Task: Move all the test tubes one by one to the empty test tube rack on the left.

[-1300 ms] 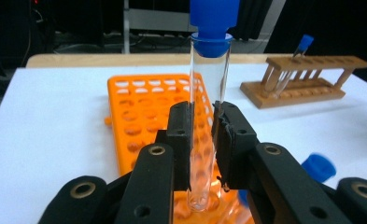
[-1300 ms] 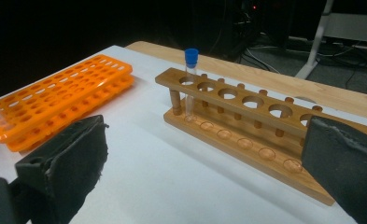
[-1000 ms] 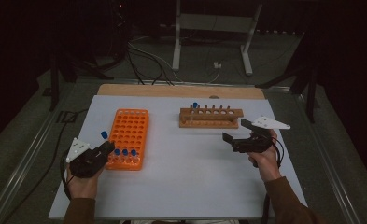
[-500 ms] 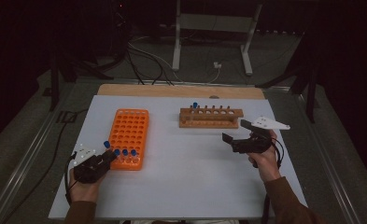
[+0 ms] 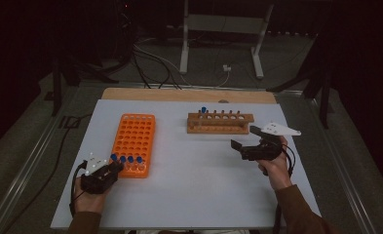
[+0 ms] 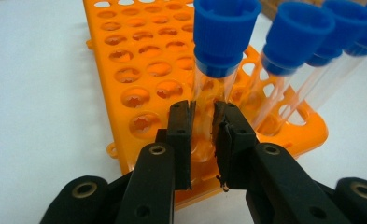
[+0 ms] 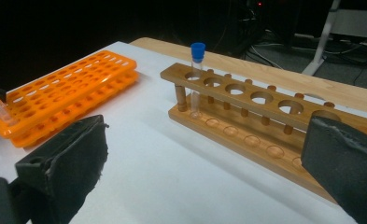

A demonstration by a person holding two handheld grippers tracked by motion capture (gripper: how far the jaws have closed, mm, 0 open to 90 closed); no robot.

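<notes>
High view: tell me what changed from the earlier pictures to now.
The left gripper has dropped lower at the near left corner of the orange plastic tube rack, and its grey plate has tipped. It is shut on the end blue-capped clear test tube of the near row. The right gripper stayed open and in place. The wooden tube rack and its one blue-capped tube did not move.

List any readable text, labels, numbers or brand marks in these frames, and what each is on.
None readable.
Orange tube rack: no lettering seen.
Wooden tube rack: plain wood, no marks.
Blue-capped tube in the left gripper: clear, no label in view.
Right gripper: plain black pads.
</notes>
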